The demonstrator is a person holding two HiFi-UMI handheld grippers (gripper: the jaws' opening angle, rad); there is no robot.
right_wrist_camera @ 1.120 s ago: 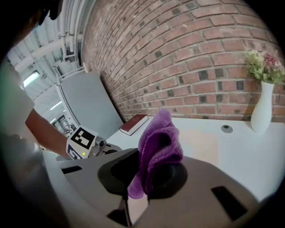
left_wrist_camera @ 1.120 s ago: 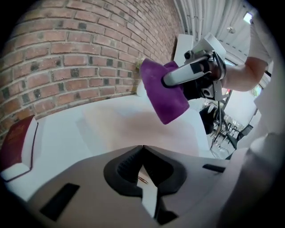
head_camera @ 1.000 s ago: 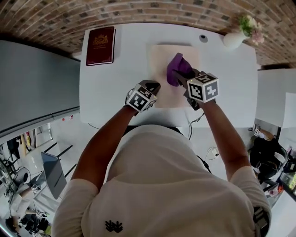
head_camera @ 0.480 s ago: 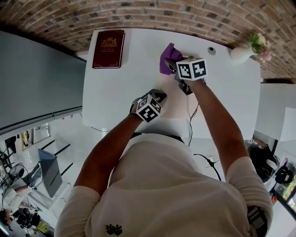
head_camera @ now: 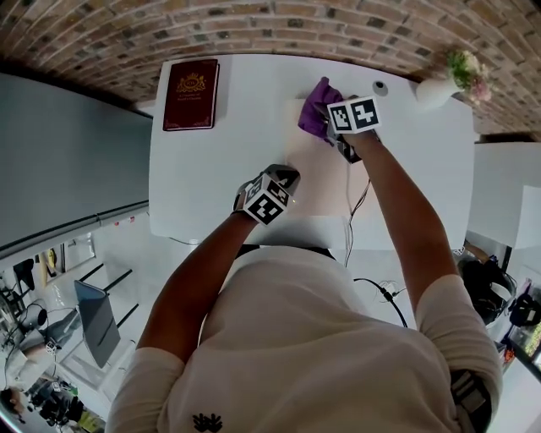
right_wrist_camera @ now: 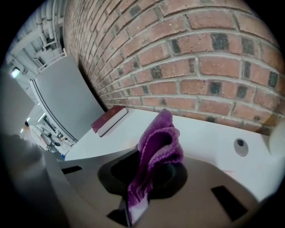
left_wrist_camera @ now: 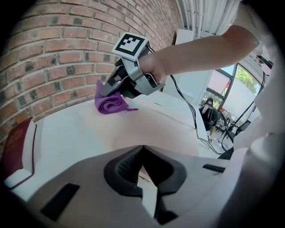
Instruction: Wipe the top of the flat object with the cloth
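1. right claw [head_camera: 328, 125] is clenched on the purple cloth [head_camera: 316, 103]. a second ago the cloth sat mid-way along the flat object [head_camera: 317, 182]; now it's at the far end, near the brick wall [head_camera: 279, 25]. looks like one stroke away from the person is done.
2. over the last half second the cloth only shifted a little along that far edge. probably the turn point before a pull back; the near part of the top likely still needs wiping.
3. left claw [head_camera: 277, 179] hasn't moved. it's closed on the near edge of the flat object and seems to pin it to the bench [head_camera: 211, 186].
4. left gripper view shows the cloth bunched and touching the surface under the right claw. right gripper view can't show that contact, only the cloth sticking up between its jaws.
5. right gripper view picks out the red book [head_camera: 191, 94] and a small round thing [head_camera: 379, 87] by the wall. head view places the book well apart, left of the flat object.
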